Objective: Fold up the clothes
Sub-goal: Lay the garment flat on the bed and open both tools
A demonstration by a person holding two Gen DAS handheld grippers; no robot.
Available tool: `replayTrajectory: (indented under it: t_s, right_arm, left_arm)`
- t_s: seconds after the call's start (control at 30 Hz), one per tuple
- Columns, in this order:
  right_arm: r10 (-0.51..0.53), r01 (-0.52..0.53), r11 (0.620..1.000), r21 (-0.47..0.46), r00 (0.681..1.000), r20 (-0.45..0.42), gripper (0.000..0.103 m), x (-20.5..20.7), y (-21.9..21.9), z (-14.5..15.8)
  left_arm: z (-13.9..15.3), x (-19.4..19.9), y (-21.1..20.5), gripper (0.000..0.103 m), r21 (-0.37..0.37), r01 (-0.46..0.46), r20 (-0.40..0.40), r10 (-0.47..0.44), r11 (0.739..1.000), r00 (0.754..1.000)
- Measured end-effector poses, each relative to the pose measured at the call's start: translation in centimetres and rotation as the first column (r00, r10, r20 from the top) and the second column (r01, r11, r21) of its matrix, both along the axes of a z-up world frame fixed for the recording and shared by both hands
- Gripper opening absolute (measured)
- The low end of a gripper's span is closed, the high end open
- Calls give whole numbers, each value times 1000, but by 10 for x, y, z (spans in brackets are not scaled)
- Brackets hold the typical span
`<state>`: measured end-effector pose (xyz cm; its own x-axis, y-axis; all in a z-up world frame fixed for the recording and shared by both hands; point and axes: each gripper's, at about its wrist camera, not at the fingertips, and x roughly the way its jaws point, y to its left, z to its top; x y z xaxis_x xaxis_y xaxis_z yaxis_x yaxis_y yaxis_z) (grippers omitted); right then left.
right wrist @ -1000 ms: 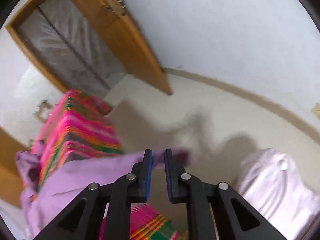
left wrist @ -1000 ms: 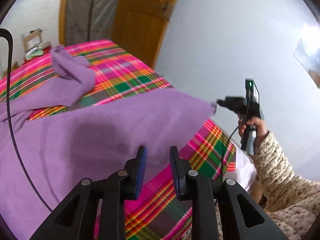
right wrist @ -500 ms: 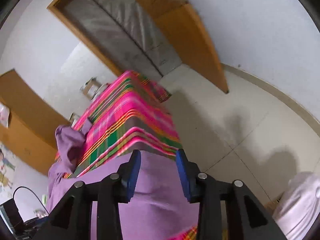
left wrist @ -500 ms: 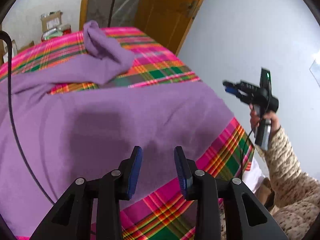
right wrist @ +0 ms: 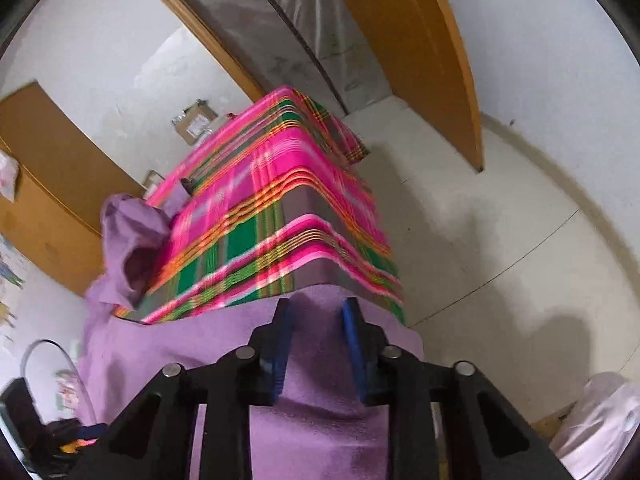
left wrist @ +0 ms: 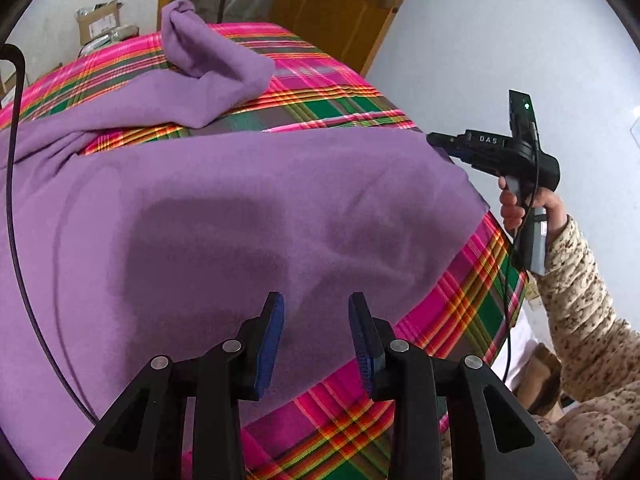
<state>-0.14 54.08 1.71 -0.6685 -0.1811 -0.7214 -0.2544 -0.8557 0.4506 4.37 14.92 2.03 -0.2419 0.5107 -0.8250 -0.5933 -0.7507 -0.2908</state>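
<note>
My left gripper [left wrist: 316,320] hangs with jaws apart over the soft purple cloth [left wrist: 240,220], spread flat for folding; my right gripper's [right wrist: 316,320] jaws have just been closing, nothing pinched yet.

Bed cover [left wrist: 472,304]: pink, green and orange plaid, spread over the surface, filling the middle of both views.
Wooden door [left wrist: 340,12]: stood at 12 o'clock in the left wrist view, handle at 1 o'clock.
Cardboard box [left wrist: 98,24]: sat at 11 o'clock, beyond the plaid.
Floor [right wrist: 500,240]: pale tiles, at 3 o'clock in the right wrist view.
Black cable [left wrist: 12,200]: curved along 9 o'clock.
</note>
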Motion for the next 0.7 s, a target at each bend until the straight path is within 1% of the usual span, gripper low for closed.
replayTrajectory:
  t_s: [0.07,0.1,0.13,0.17,0.3,0.4,0.5,0.57,0.7]
  right_arm:
    - [2,-2,999,33,1000,-1,20,-2,-4,2]
    - [1,-1,999,54,1000,-3,16,-2,-5,4]
    - [-1,1,997,78,1000,-5,8,-1,-6,6]
    - [-1,2,995,101,1000,-9,5,-1,-6,10]
    - [-27,30,991,127,999,-20,4,-6,-6,15]
    - [-28,29,987,159,1000,-9,4,-13,-10,15]
    - [-44,43,986,161,999,3,5,-14,-10,13]
    - [-57,55,985,162,998,4,5,-13,-10,13]
    - [-96,94,980,175,995,3,7,-9,-9,19]
  left_arm:
    - [-2,-1,-1,35,-2,4,6,-4,1000,1000]
    - [-3,-1,-1,35,-4,7,10,-7,1000,1000]
    - [-5,-1,-1,35,-5,8,13,-8,1000,1000]
    - [-7,-1,-1,35,-5,9,17,-9,1000,1000]
    - [-12,-1,-2,35,-4,16,30,-16,1000,999]
    - [-13,-1,-3,35,4,15,32,-16,1000,999]
    - [-12,-1,-6,35,5,14,33,-15,1000,999]
    - [-10,0,-8,35,6,11,25,-11,1000,1000]
    - [2,-2,-19,35,31,-6,6,6,999,1000]
